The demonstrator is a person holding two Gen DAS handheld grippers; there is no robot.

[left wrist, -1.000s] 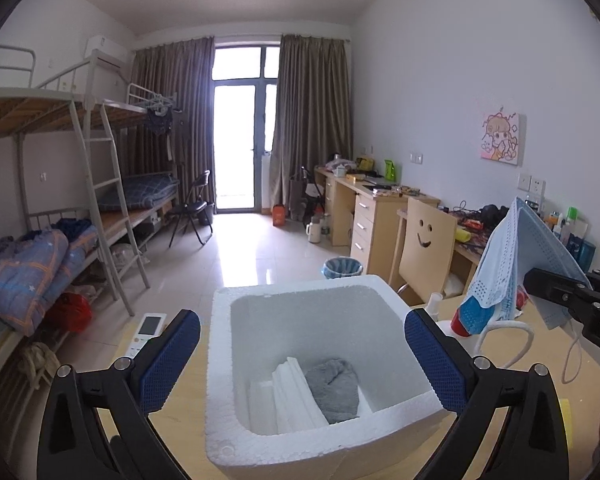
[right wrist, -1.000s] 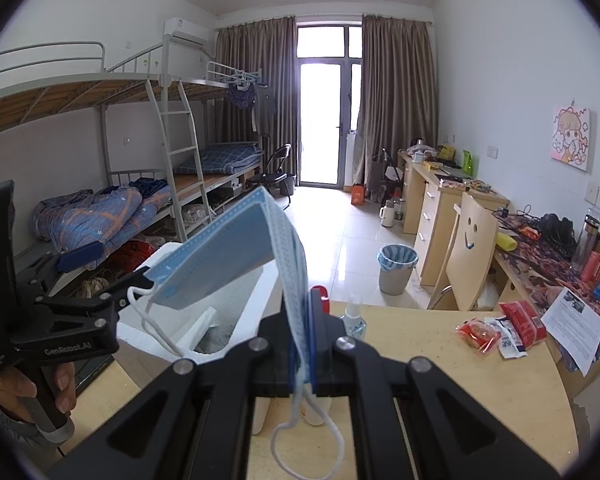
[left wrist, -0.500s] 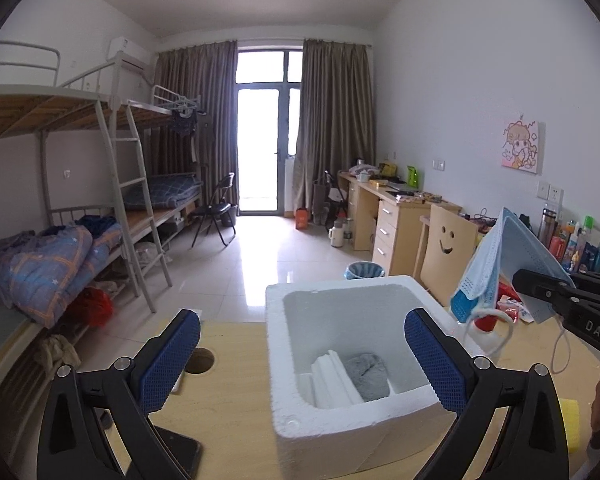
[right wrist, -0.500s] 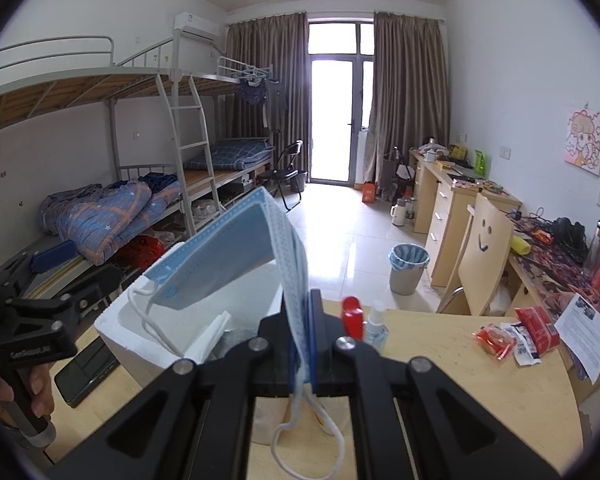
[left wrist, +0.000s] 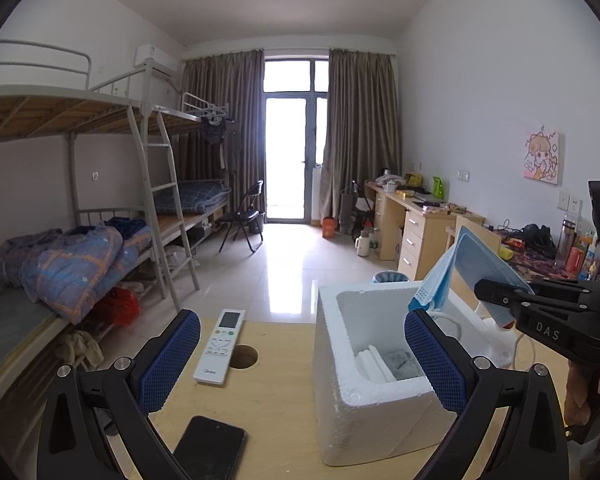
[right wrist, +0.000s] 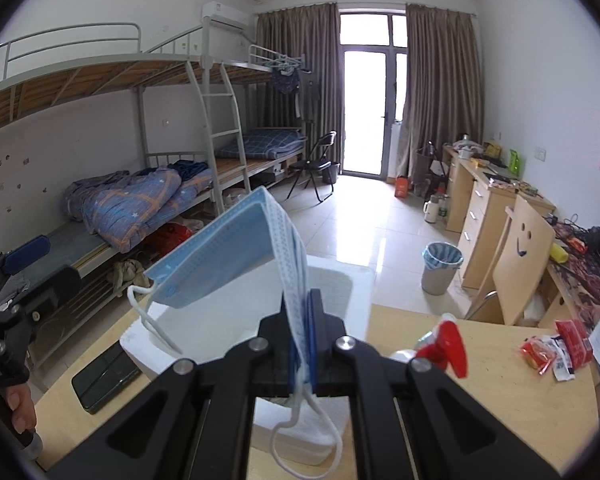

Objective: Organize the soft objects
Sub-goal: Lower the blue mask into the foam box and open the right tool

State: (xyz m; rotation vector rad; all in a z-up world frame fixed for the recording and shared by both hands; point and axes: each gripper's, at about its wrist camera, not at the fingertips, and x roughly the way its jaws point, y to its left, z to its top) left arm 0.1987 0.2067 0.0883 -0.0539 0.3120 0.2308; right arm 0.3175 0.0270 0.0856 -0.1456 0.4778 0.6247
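Note:
My right gripper (right wrist: 302, 344) is shut on a blue face mask (right wrist: 228, 256), held upright over the white foam box (right wrist: 356, 280); the mask's ear loops hang down. In the left wrist view the mask (left wrist: 464, 272) sits above the box's right rim, pinched by the right gripper (left wrist: 496, 300). The foam box (left wrist: 364, 408) stands on the wooden table and holds white folded material (left wrist: 374, 364) and a grey cloth (left wrist: 402, 362). My left gripper (left wrist: 300, 364) is open and empty, left of and in front of the box.
A white remote (left wrist: 220, 346) lies left of the box beside a cable hole (left wrist: 242, 356). A black phone (left wrist: 212, 450) lies near the table's front. A red-capped spray bottle (right wrist: 444, 344) and snack packets (right wrist: 556, 346) sit to the right of the box.
The left gripper has swung left and back, so the box now sits to its right and the remote and phone show. The right gripper has carried the mask over the box.

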